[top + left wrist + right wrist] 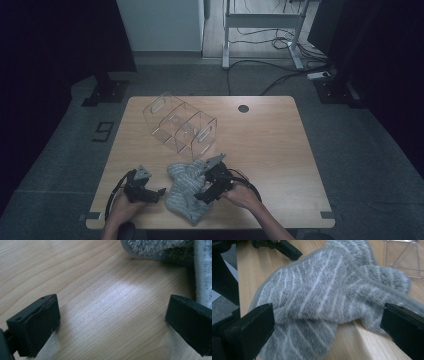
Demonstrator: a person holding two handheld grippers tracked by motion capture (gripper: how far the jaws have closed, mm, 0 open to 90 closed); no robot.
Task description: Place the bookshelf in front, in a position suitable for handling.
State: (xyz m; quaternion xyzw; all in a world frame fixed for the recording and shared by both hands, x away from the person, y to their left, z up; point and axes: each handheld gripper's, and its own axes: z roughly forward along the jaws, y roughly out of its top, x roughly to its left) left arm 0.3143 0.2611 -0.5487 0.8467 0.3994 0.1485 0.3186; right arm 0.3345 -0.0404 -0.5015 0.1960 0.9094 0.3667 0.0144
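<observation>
From my remote seat the room looked dim. The light wooden worktop stood on grey carpet, with a round cable hole near its far edge. Beyond it I saw a white panel, a white metal frame and loose black cables on the floor. Dark curtains closed in both sides. A "9" marker lay on the carpet at left.

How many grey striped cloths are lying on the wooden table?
1. The grey striped fluffy cloth lies crumpled at the near edge of the wooden table, between the two grippers, in front of the clear plastic divider rack.
</observation>
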